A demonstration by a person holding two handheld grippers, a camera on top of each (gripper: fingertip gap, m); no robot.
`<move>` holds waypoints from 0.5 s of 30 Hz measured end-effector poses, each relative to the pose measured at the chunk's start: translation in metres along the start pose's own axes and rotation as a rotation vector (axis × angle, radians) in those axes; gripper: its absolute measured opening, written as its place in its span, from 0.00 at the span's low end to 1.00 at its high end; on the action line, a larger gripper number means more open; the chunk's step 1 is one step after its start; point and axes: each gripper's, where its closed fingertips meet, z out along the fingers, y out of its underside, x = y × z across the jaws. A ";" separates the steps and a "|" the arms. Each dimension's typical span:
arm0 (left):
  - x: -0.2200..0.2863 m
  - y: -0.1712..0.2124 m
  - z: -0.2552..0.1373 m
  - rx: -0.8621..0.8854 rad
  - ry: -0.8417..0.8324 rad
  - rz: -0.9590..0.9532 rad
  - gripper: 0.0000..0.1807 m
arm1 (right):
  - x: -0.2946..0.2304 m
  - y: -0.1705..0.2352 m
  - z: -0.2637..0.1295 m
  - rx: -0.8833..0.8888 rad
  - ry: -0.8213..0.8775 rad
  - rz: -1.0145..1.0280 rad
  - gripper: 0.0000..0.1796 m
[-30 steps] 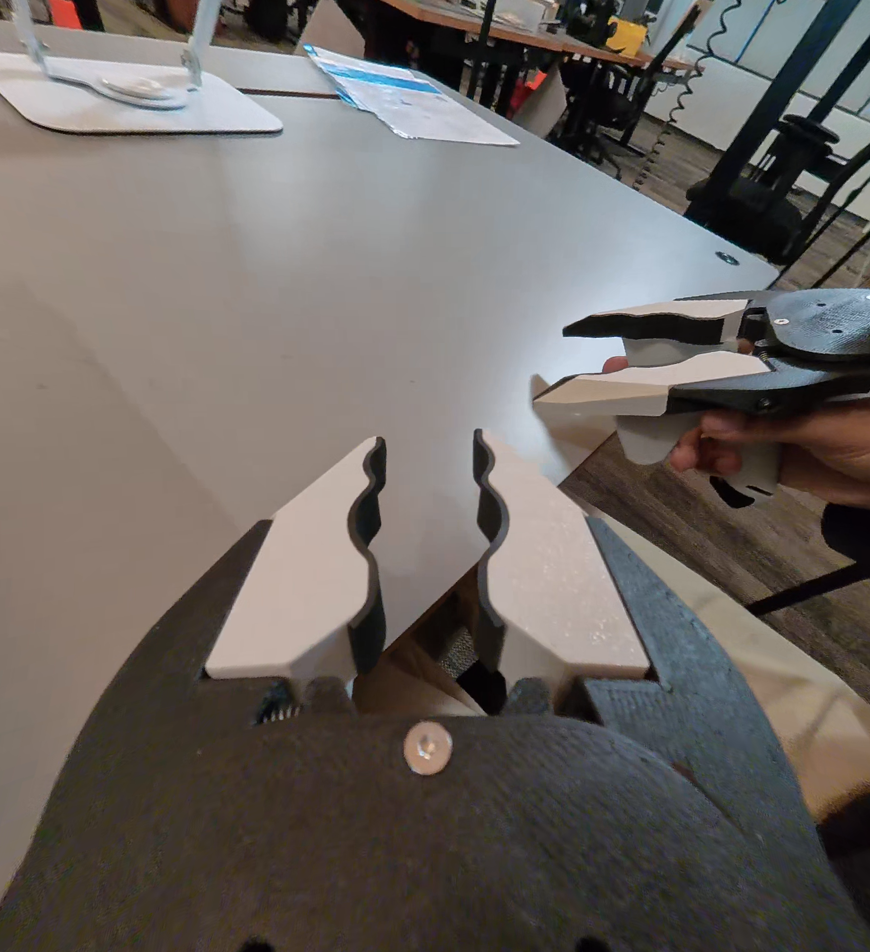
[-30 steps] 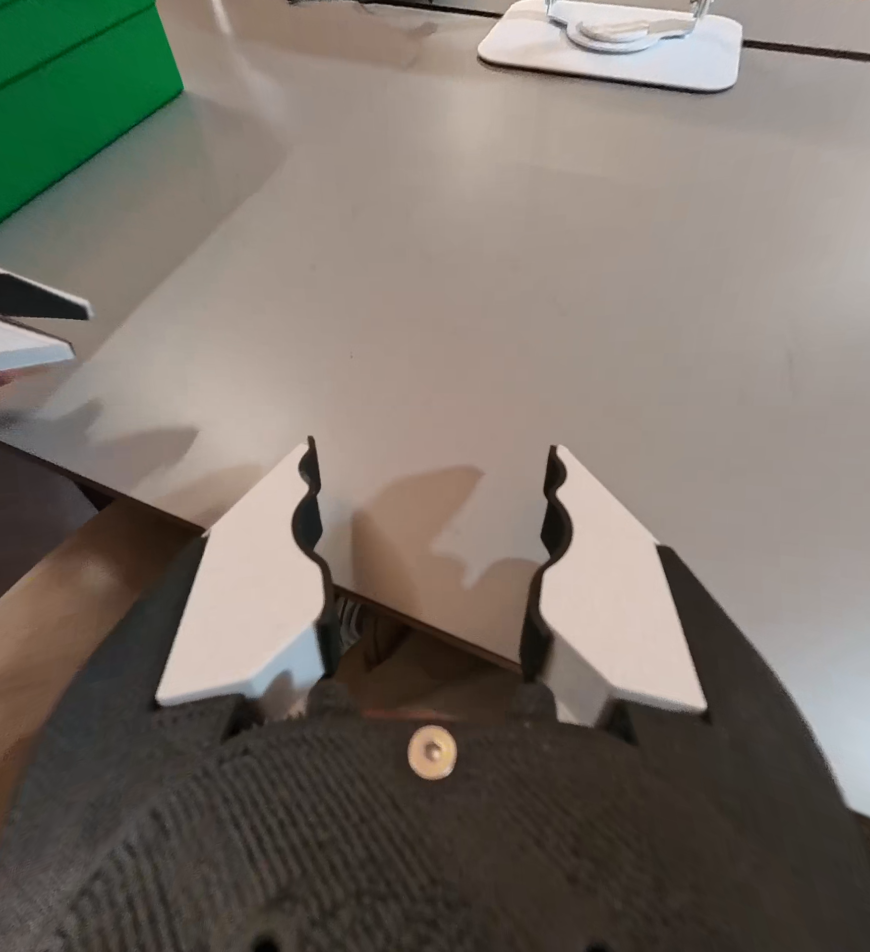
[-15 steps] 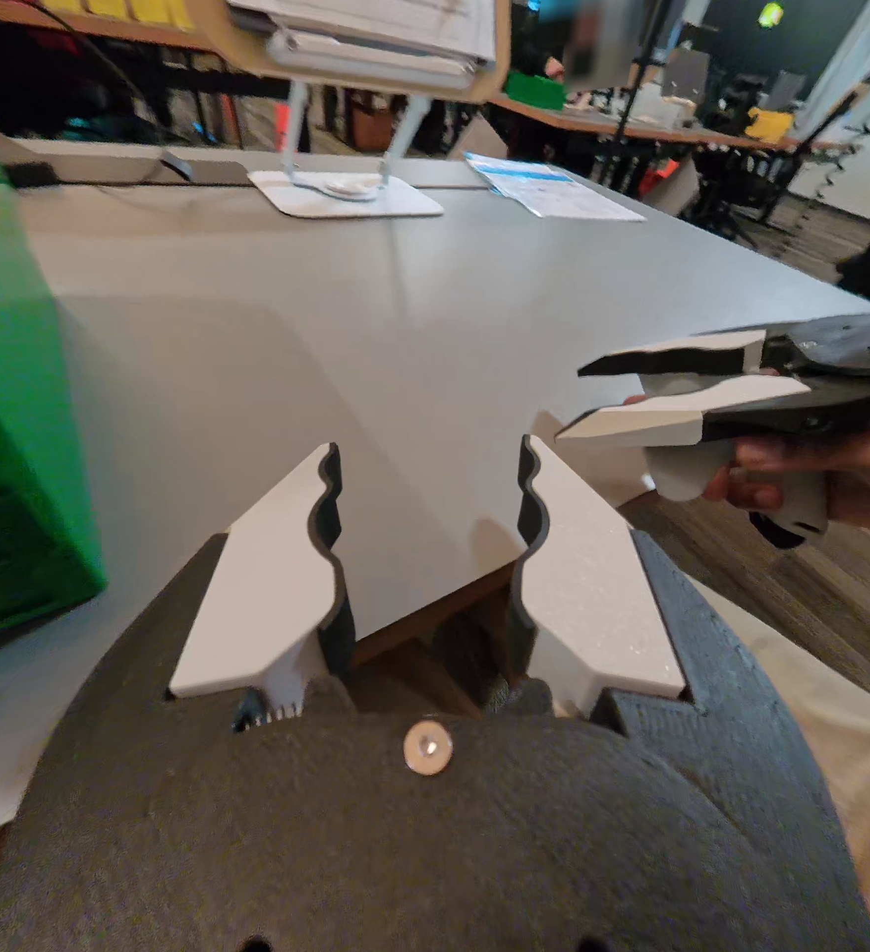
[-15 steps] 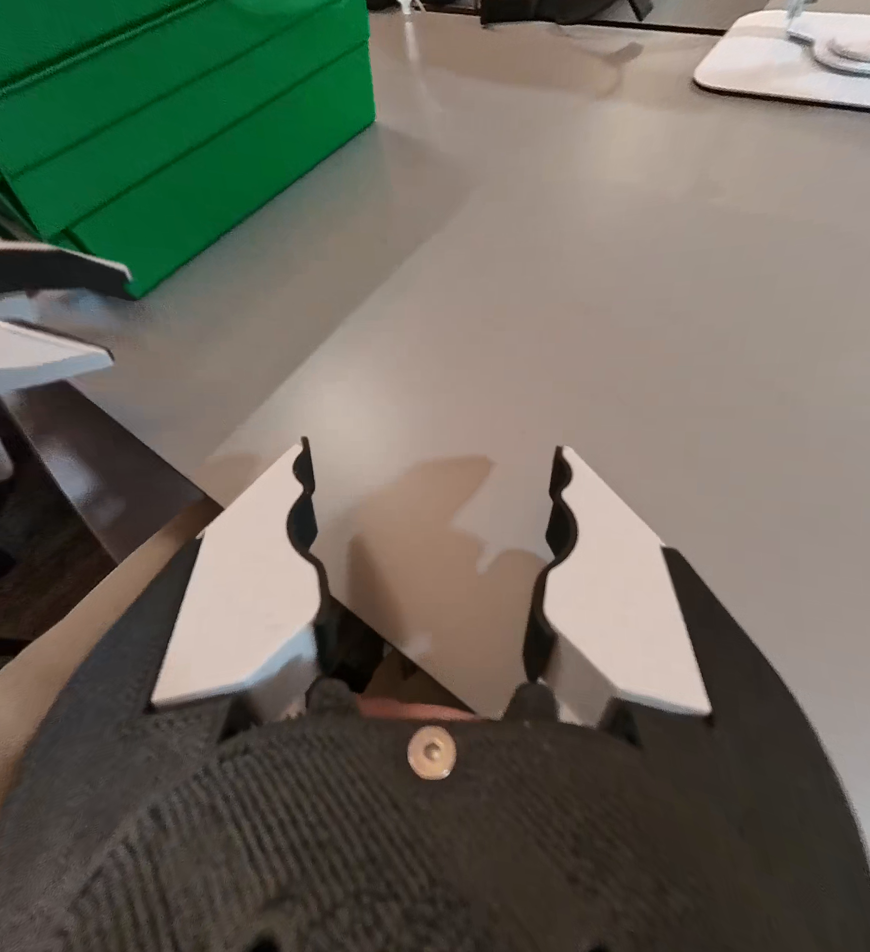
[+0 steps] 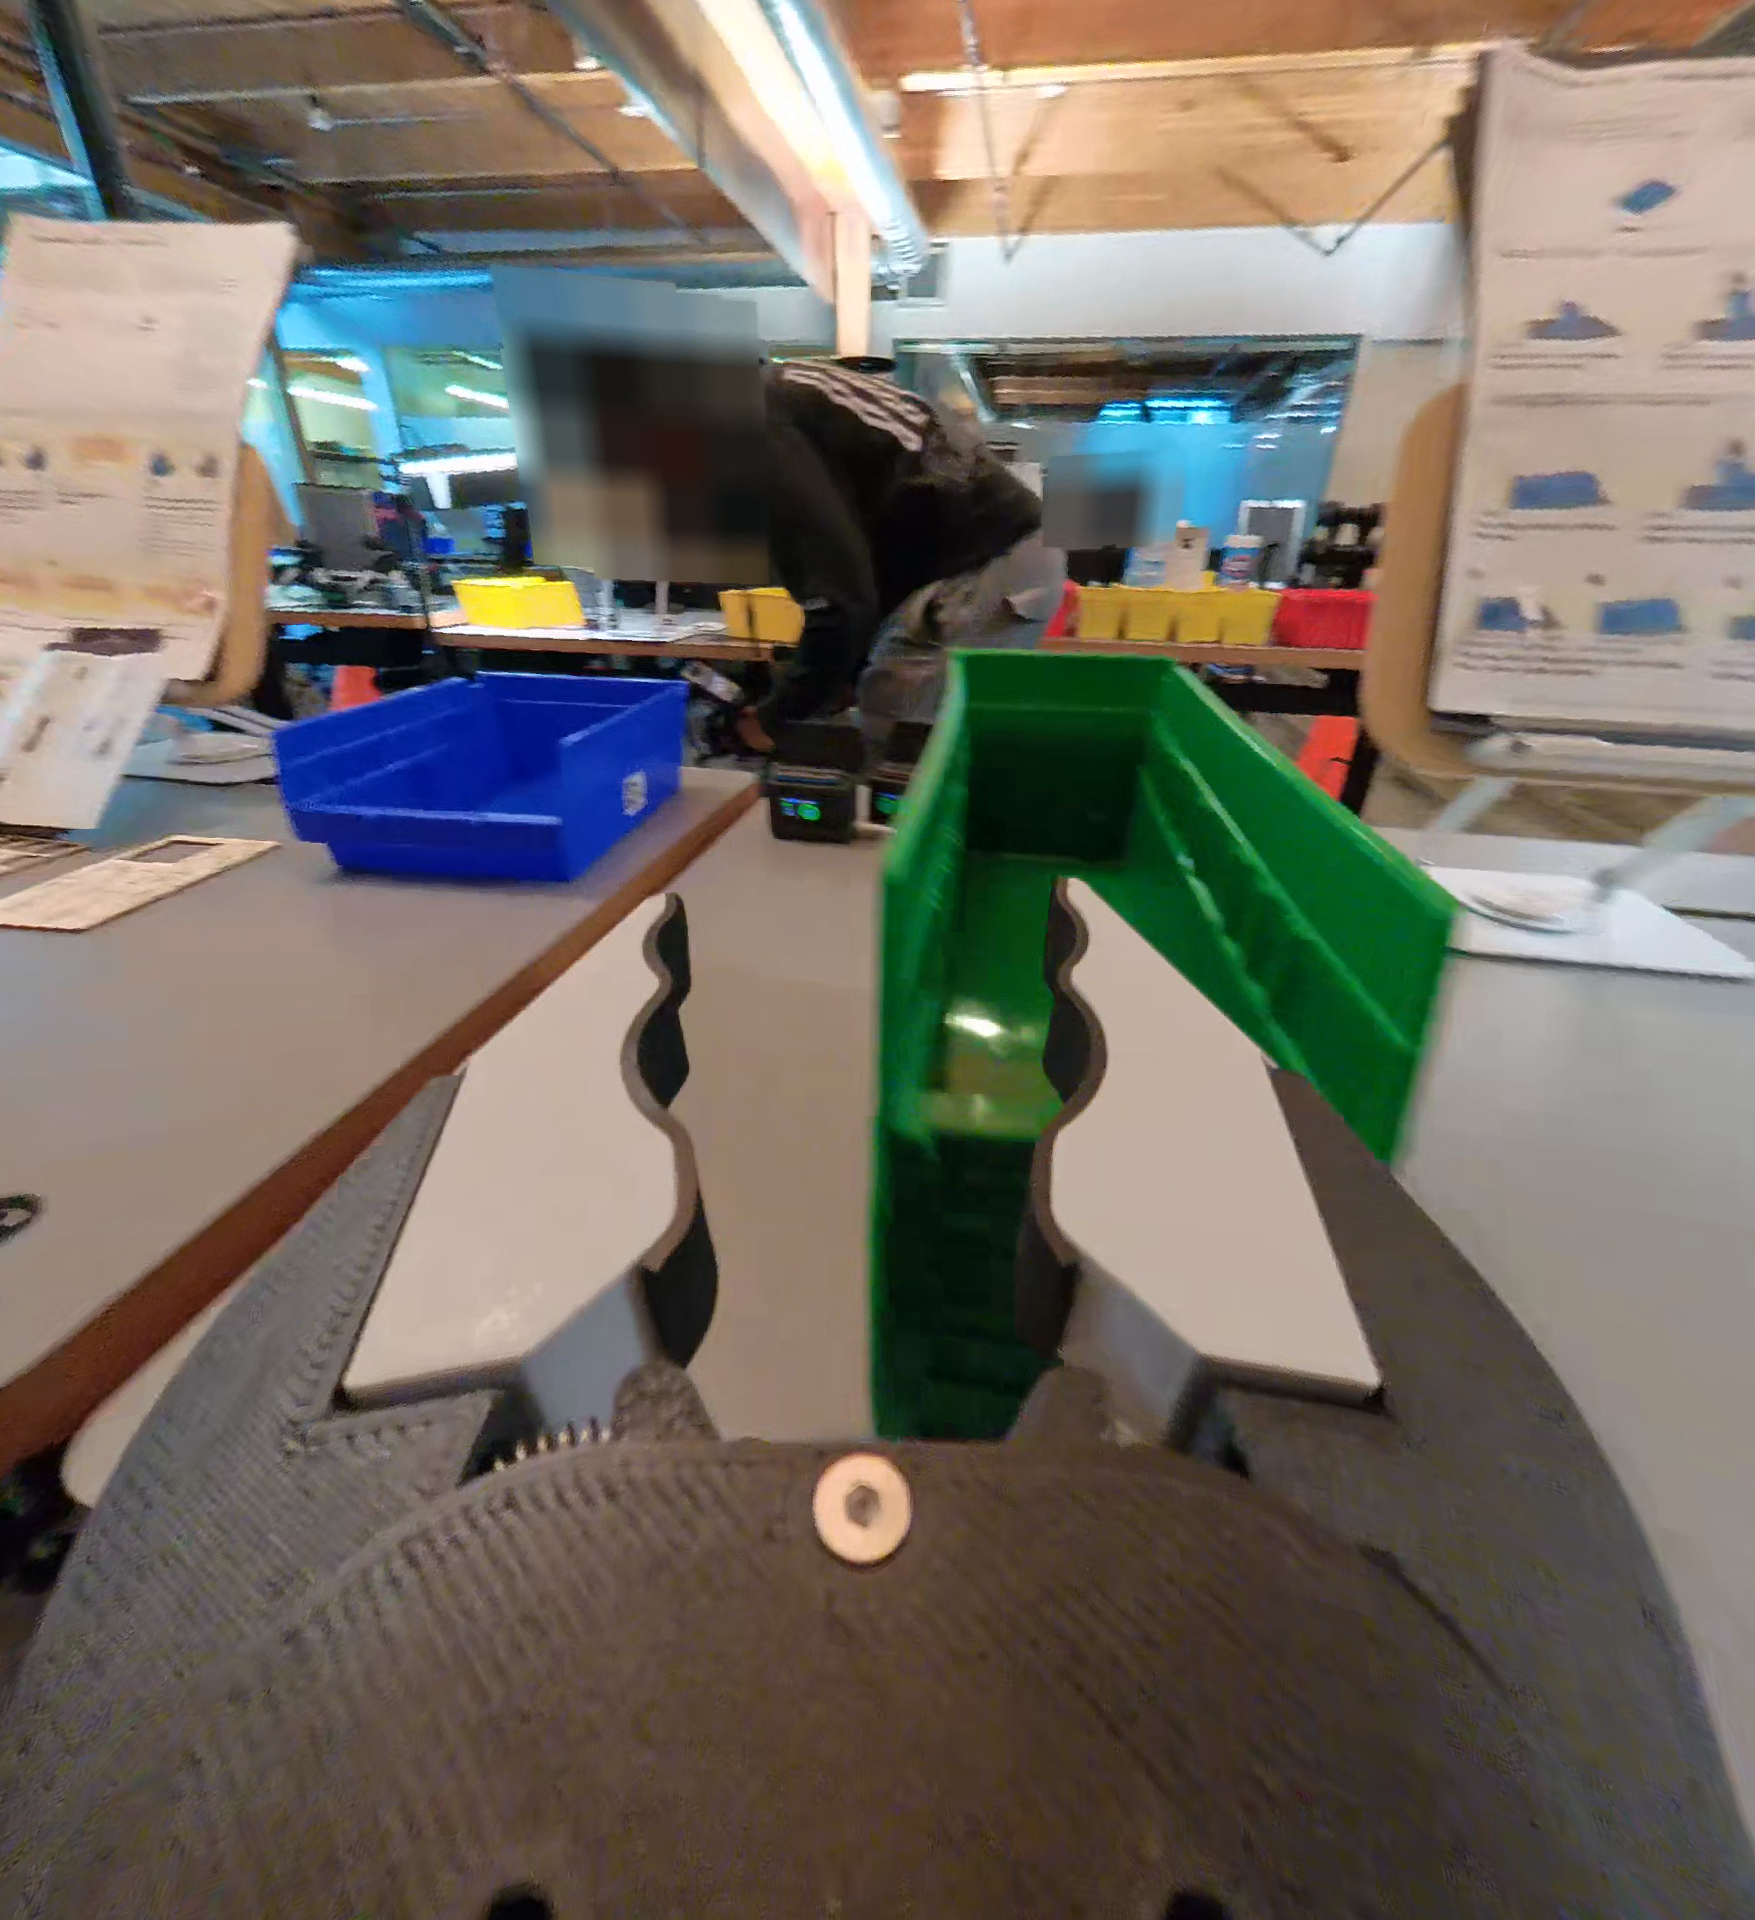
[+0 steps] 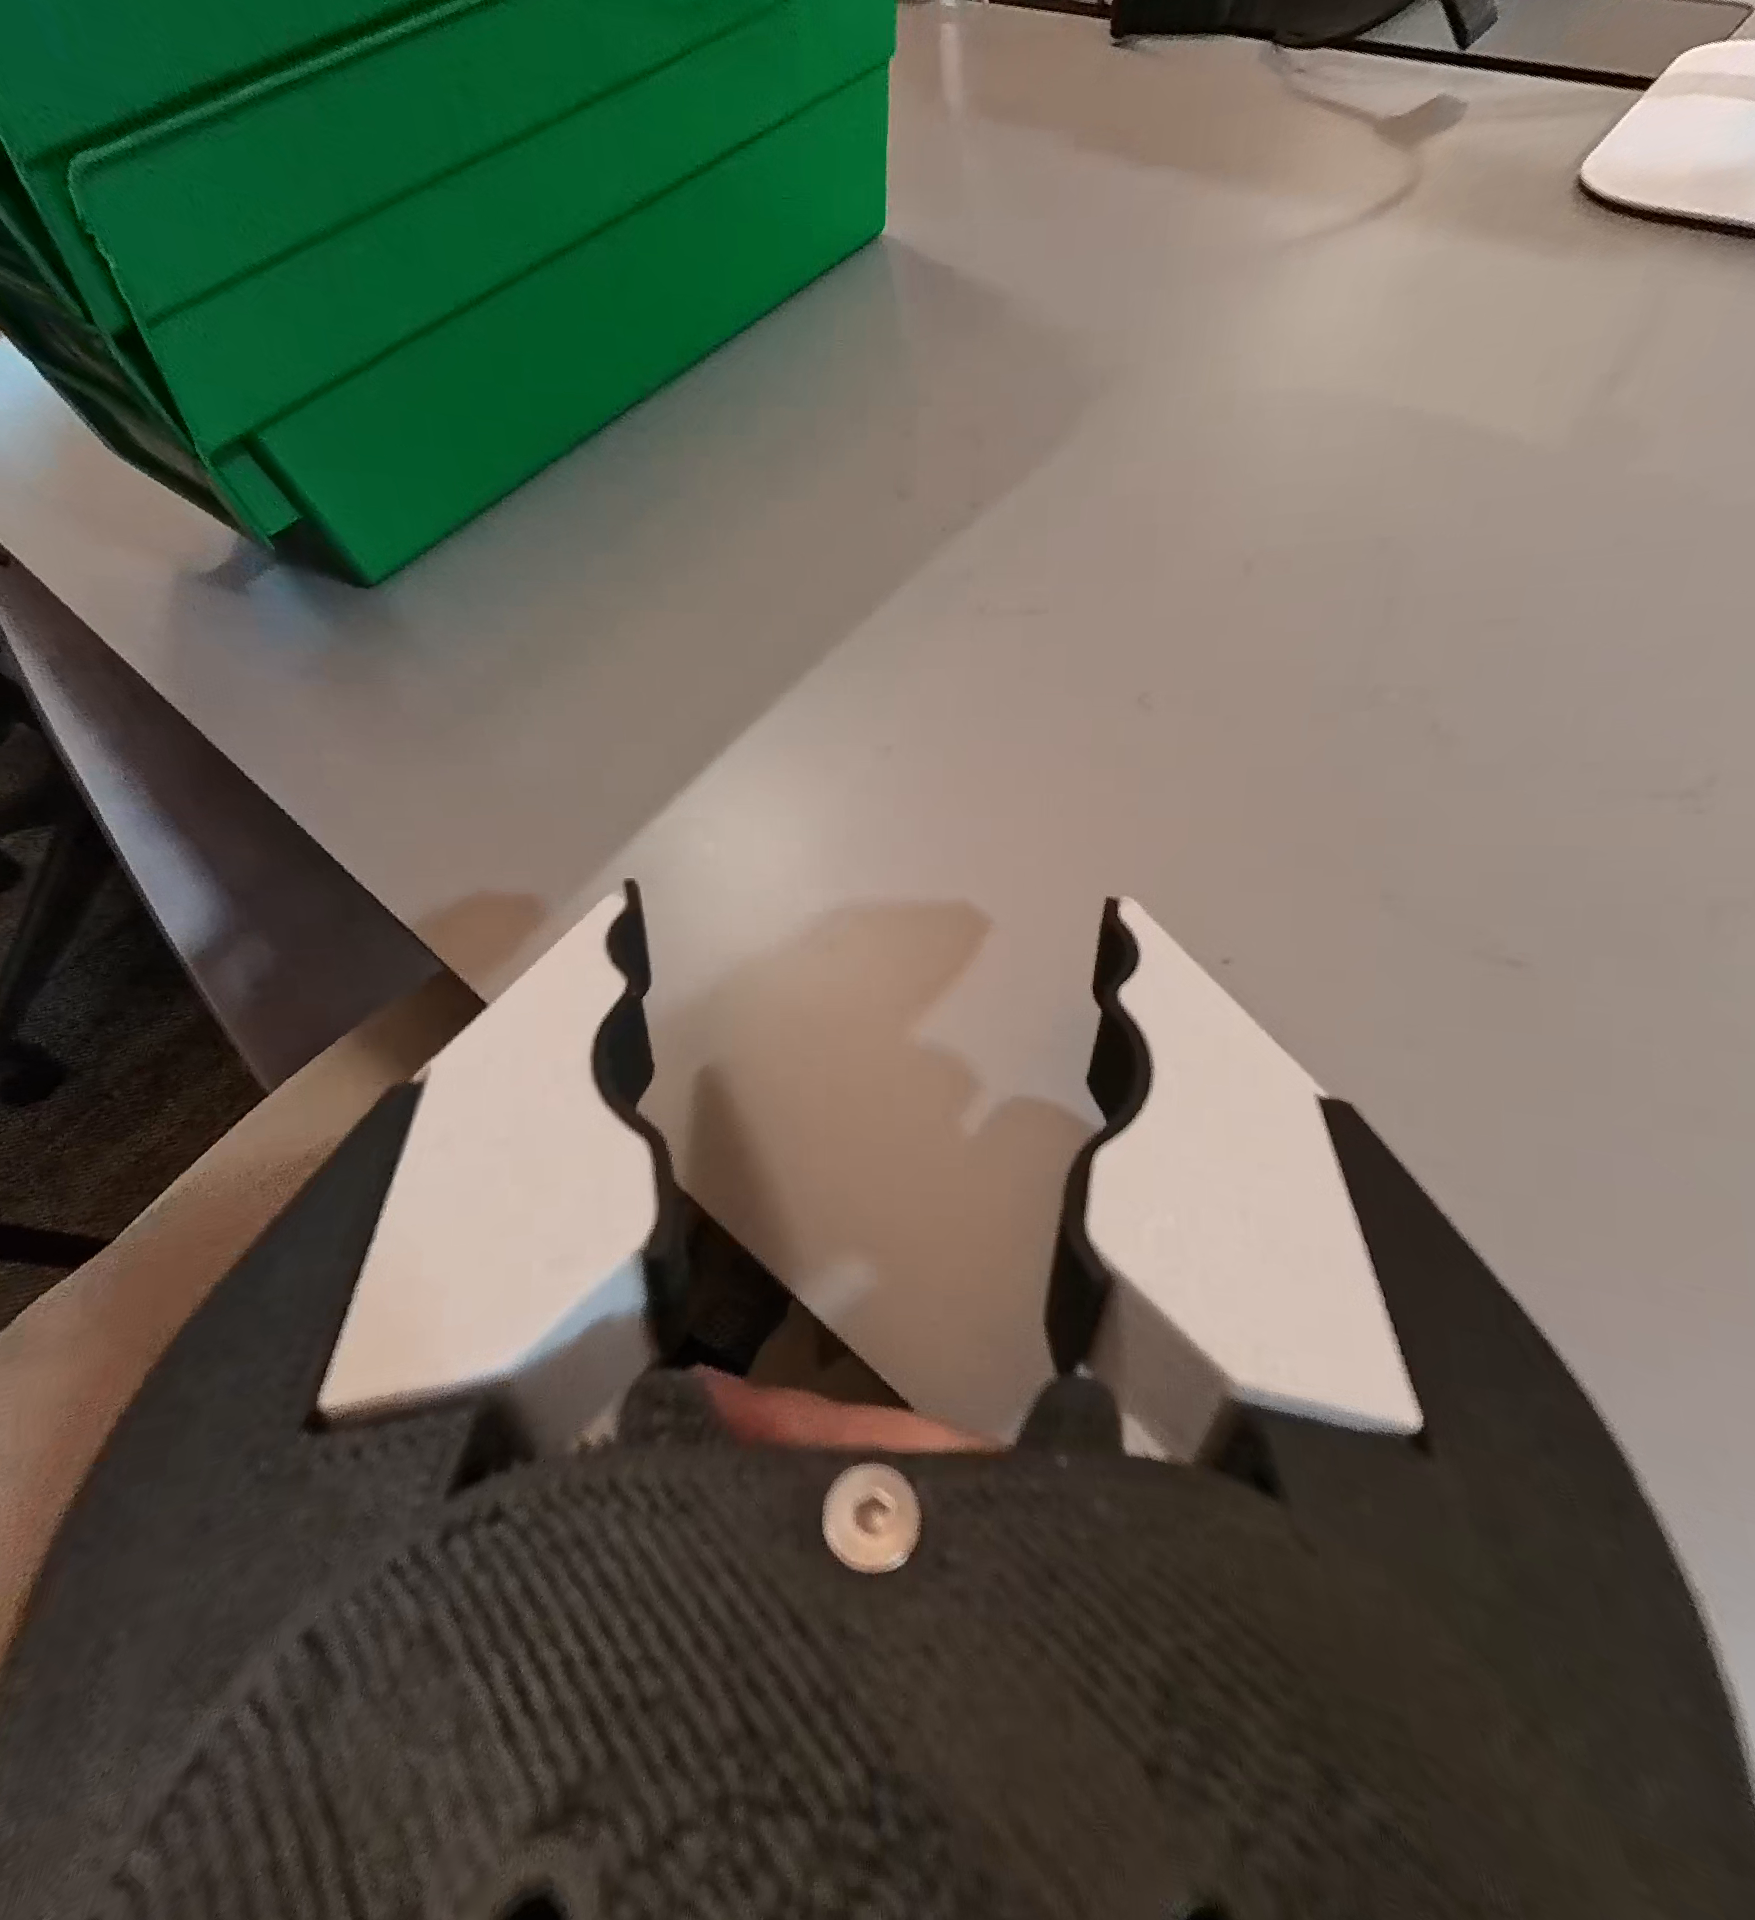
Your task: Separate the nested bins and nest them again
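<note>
Grey table fills most of both wrist views, with a busy workshop behind it. Left gripper has its jaws spread, and the near left wall of the green bins sits in the gap between them, closer to the right finger, nothing pinched as far as I can see (whether that finger actually touches the plastic, can't tell, it's blurry). Right gripper is spread wide too, with nothing in it, hovering over bare table near the front edge, well apart from the green stack up at the far left of its view. From that side you can see the bins are nested, stepped rims one inside another. Further out in the left view: a blue bin on the next table over, some yellow bins way back, a person in a dark jacket bending over, and a white stand base to the right of the green ones.
</note>
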 end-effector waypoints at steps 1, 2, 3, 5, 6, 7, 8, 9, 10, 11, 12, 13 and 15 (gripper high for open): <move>-0.011 -0.006 0.009 0.002 -0.025 0.006 0.37 | 0.001 0.000 0.000 0.001 0.004 0.003 0.48; -0.018 -0.010 0.019 0.001 -0.039 0.014 0.36 | 0.003 0.000 0.000 0.002 0.009 0.007 0.48; -0.021 -0.011 0.029 -0.018 -0.037 0.017 0.37 | 0.004 0.000 0.000 0.002 0.013 0.011 0.47; -0.019 -0.001 0.047 -0.103 -0.007 0.000 0.38 | 0.006 0.001 -0.001 0.003 0.021 0.019 0.47; -0.017 0.005 0.052 -0.142 0.009 -0.013 0.40 | 0.007 0.001 -0.001 0.002 0.022 0.022 0.47; -0.014 0.010 0.055 -0.168 0.022 -0.019 0.40 | 0.007 0.001 -0.002 0.002 0.022 0.025 0.47; -0.012 0.013 0.055 -0.170 0.035 -0.017 0.37 | 0.007 0.002 -0.002 0.002 0.021 0.027 0.47; -0.011 0.013 0.055 -0.152 0.043 -0.019 0.34 | 0.007 0.002 -0.003 0.000 0.019 0.030 0.47; -0.010 0.011 0.053 -0.128 0.058 -0.029 0.31 | 0.006 0.003 -0.003 -0.001 0.015 0.033 0.47; -0.007 0.011 0.052 -0.116 0.084 -0.037 0.28 | 0.005 0.003 -0.003 -0.002 0.010 0.038 0.47; -0.004 0.011 0.052 -0.118 0.109 -0.044 0.26 | 0.005 0.003 -0.003 -0.002 0.008 0.039 0.47; -0.001 0.012 0.052 -0.126 0.137 -0.050 0.23 | 0.005 0.004 -0.003 -0.002 0.008 0.037 0.47; 0.006 0.013 0.051 -0.147 0.186 -0.062 0.22 | 0.005 0.004 -0.002 -0.005 0.013 0.028 0.46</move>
